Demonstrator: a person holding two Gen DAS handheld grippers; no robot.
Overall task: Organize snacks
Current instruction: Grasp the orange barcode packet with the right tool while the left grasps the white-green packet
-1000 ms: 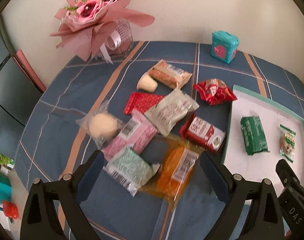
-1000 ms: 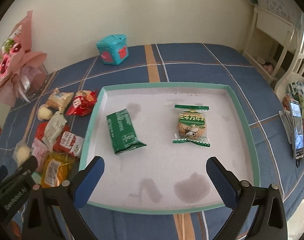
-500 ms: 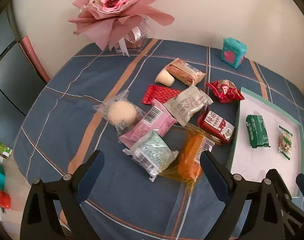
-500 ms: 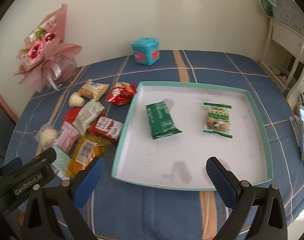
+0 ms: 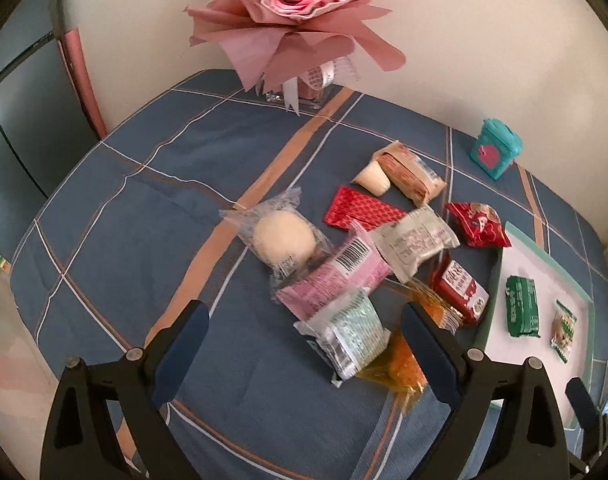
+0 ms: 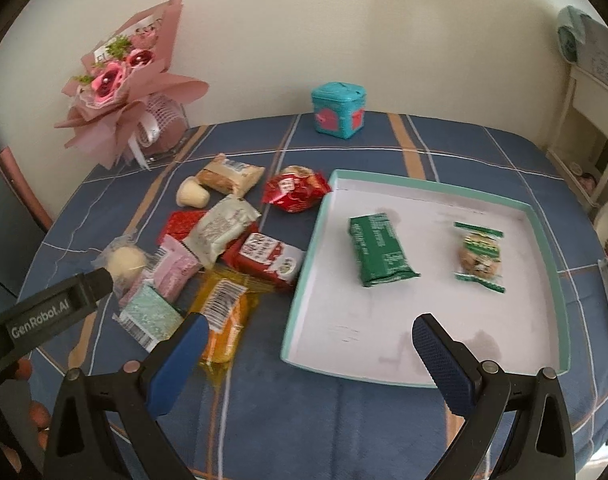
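Progress: early, my read.

Left wrist view: left gripper (image 5: pixel 302 344) has jaws spread wide, nothing held, hovering over the near end of the snack pile on the bench (image 5: pixel 152 216). Mint packet (image 5: pixel 350 332) sits between the fingers with the orange packet (image 5: pixel 404 364) just beside it, partly under the right finger. Behind them: pink packet (image 5: pixel 336 276), clear-wrapped bun (image 5: pixel 282 238), grey packet (image 5: pixel 416 242), red boxy packet (image 5: pixel 460 288), flat red sachet (image 5: pixel 360 212), crinkled red bag (image 5: pixel 478 226), tan cracker pack (image 5: pixel 410 174), small cream cup (image 5: pixel 372 178). All ten outside the tray.

Right wrist view: right gripper (image 6: pixel 306 360) also wide open and empty, at the tray's (image 6: pixel 304 288) near-left corner. Inside are only the green packet (image 6: pixel 378 250) and cookie packet (image 6: pixel 480 256), well apart. Two in, ten to go.
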